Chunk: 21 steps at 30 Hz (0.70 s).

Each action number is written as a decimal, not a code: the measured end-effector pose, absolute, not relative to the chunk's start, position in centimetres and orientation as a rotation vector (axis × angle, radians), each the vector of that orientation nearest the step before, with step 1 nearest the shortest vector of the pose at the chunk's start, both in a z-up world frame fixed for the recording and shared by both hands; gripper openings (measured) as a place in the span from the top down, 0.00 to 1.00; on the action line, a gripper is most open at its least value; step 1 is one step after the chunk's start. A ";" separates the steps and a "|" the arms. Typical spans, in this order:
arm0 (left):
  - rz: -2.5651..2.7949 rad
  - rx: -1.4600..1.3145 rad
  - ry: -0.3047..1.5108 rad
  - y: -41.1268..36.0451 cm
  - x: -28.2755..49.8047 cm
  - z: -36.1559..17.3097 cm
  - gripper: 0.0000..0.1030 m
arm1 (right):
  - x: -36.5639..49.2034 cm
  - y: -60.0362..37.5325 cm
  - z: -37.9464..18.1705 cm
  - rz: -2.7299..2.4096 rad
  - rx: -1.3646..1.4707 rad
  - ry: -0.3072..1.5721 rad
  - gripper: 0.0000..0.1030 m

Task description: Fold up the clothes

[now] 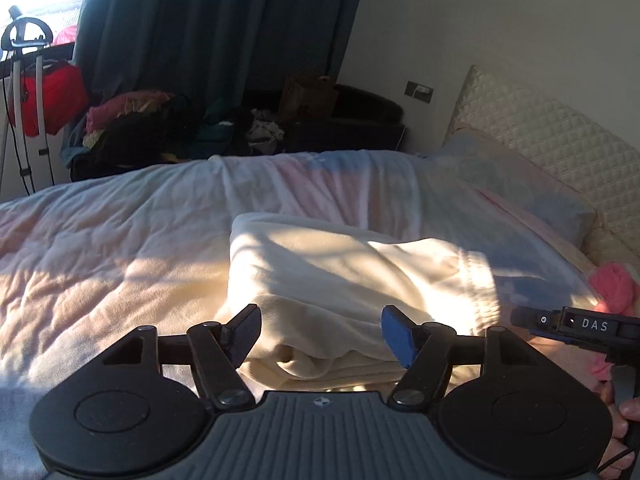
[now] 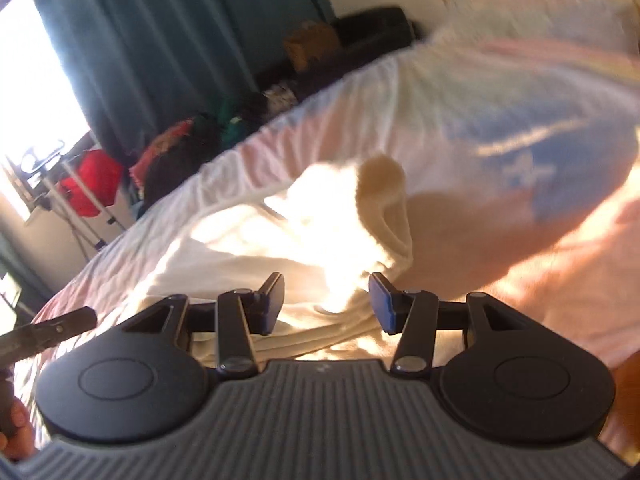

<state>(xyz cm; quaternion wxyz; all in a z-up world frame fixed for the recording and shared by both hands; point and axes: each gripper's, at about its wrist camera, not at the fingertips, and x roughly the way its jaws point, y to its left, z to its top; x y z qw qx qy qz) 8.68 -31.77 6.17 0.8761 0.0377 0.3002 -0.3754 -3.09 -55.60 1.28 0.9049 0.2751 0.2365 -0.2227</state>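
Observation:
A cream garment (image 1: 344, 276) lies folded into a thick bundle on the bed, its near edge showing stacked layers. My left gripper (image 1: 322, 334) is open and empty, its jaws spread just over the bundle's near edge. In the right wrist view the same cream garment (image 2: 304, 248) lies sunlit and blurred, with one cuff or fold (image 2: 384, 184) standing up. My right gripper (image 2: 326, 304) is open and empty just above the cloth. The right gripper's body (image 1: 580, 326) shows at the right edge of the left wrist view.
The bed has a pastel pink and blue cover (image 1: 120, 248) and a quilted headboard (image 1: 532, 128). A pink item (image 1: 616, 284) lies at the right. Beyond the bed are piled clothes (image 1: 132, 124), a dark curtain (image 1: 208, 24) and a steamer stand with a red bag (image 1: 44, 96).

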 end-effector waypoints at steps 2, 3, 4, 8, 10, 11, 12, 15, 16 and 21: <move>-0.784 0.094 0.577 -31.3 5.6 8.2 0.20 | -4.7 -54.3 3.8 -0.439 0.524 0.465 0.51; -0.787 0.099 0.551 -31.0 4.3 9.1 0.20 | -5.5 -53.6 4.9 -0.430 0.500 0.452 0.51; -0.793 0.102 0.530 -30.6 3.0 9.9 0.19 | -6.3 -52.9 6.0 -0.422 0.476 0.438 0.51; -0.804 0.080 0.468 -28.5 -1.2 12.7 0.10 | -10.0 -50.8 9.3 -0.395 0.406 0.372 0.51; -0.812 0.083 0.424 -27.4 -3.4 14.0 0.10 | -11.5 -49.6 10.6 -0.387 0.383 0.359 0.50; -0.807 0.095 0.400 -26.9 -4.6 14.5 0.05 | -12.2 -48.9 11.2 -0.381 0.371 0.353 0.46; -0.800 0.103 0.375 -26.5 -5.8 15.0 0.01 | -12.7 -48.3 11.6 -0.372 0.353 0.346 0.36; -0.784 0.116 0.326 -25.3 -8.7 16.1 0.00 | -14.3 -46.7 12.8 -0.352 0.295 0.302 0.14; -0.779 0.107 0.323 -24.8 -9.6 16.4 0.00 | -14.9 -46.1 13.1 -0.347 0.279 0.286 0.11; -0.738 0.064 0.297 -22.7 -12.3 17.2 0.00 | -17.4 -43.9 13.7 -0.332 0.268 0.232 0.00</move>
